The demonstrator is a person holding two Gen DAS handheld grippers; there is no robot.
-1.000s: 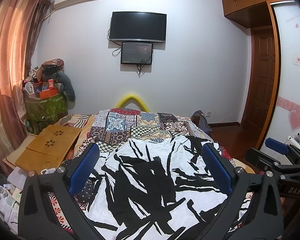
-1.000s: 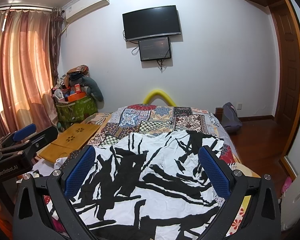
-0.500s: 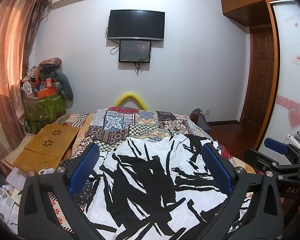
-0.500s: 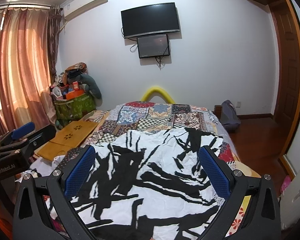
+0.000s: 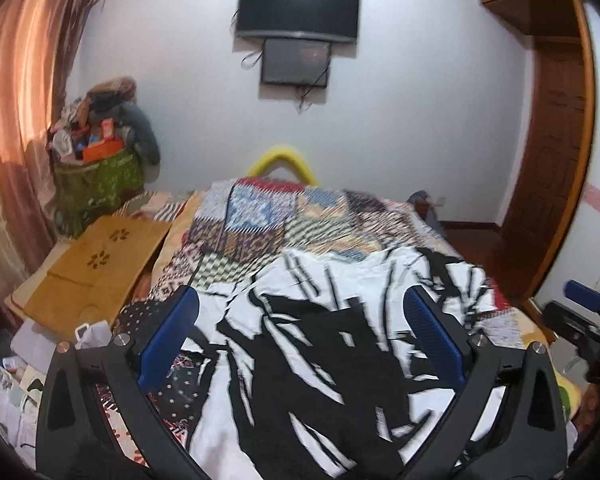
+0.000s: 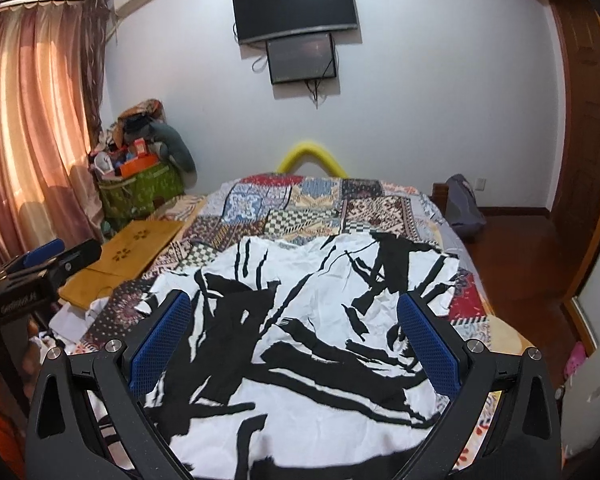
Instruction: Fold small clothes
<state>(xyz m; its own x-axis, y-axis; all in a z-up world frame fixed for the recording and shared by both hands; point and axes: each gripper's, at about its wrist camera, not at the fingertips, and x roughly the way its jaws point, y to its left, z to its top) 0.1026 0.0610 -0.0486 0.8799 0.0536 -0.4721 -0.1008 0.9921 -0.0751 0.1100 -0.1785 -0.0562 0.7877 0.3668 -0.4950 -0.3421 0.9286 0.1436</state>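
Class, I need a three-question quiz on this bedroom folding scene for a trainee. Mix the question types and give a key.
1. True or false: the left claw is shut on the shirt.
2. The shirt lies on: A) the floor, B) the quilt, C) the wooden tray.
3. What hangs on the wall above the small screen?

Key: 1. False, both it and the right claw are open. 2. B. 3. A television.

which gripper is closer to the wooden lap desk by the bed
Left. The left gripper sits just in front of the wooden lap desk; the right gripper hangs over the black and white shirt, further off.
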